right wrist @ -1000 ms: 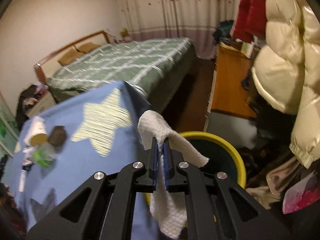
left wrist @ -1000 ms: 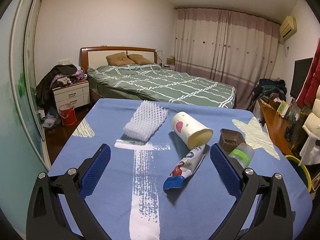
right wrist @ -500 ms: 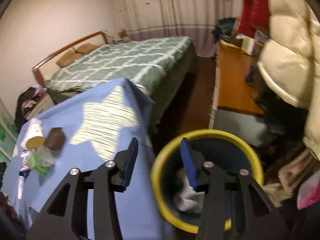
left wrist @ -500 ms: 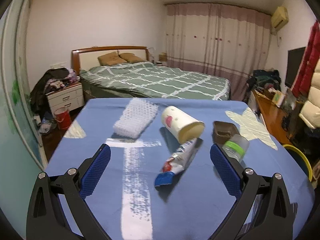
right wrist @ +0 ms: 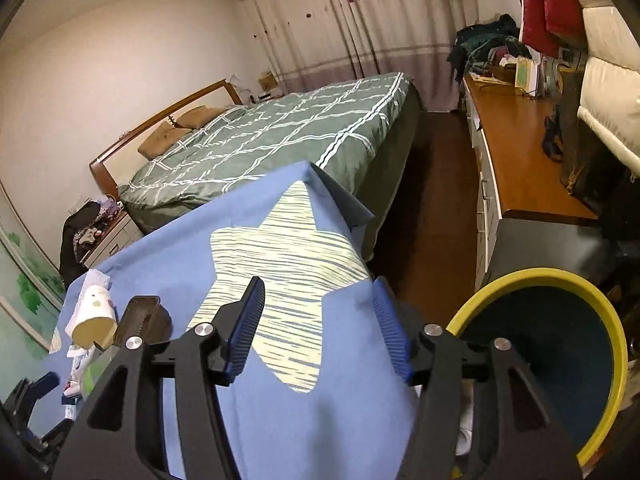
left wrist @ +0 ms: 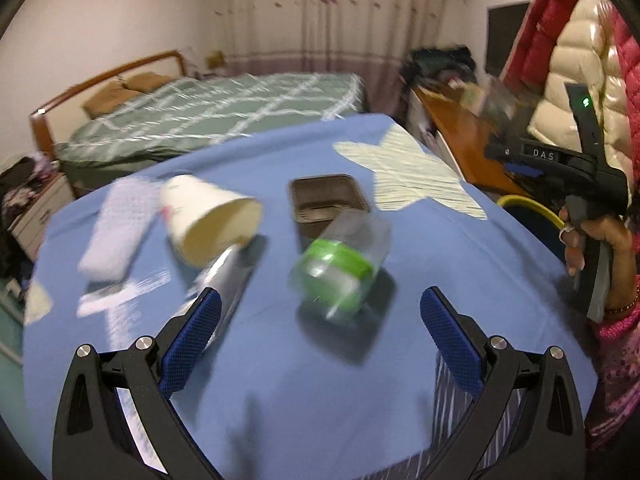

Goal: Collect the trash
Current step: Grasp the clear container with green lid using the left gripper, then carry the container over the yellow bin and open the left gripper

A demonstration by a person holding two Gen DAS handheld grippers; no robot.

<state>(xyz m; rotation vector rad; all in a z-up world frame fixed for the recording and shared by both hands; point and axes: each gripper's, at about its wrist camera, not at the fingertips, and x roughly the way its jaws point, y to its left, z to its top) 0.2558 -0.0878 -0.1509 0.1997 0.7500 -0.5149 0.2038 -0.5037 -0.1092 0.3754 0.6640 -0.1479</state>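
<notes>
Beside the yellow-rimmed bin (right wrist: 536,280), our right gripper (right wrist: 320,328), jaws just spread and empty, hovers over the blue tablecloth (right wrist: 280,420); our left gripper (left wrist: 320,332) gapes before a green-banded plastic jar (left wrist: 340,260), paper cup (left wrist: 208,220) and brown tray (left wrist: 326,200) beyond.

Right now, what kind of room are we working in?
Most likely a lived-in bedroom. A bed with a green checked cover and wooden headboard stands behind the blue-covered table, long curtains hang across the far wall, and padded coats hang at the side.
</notes>
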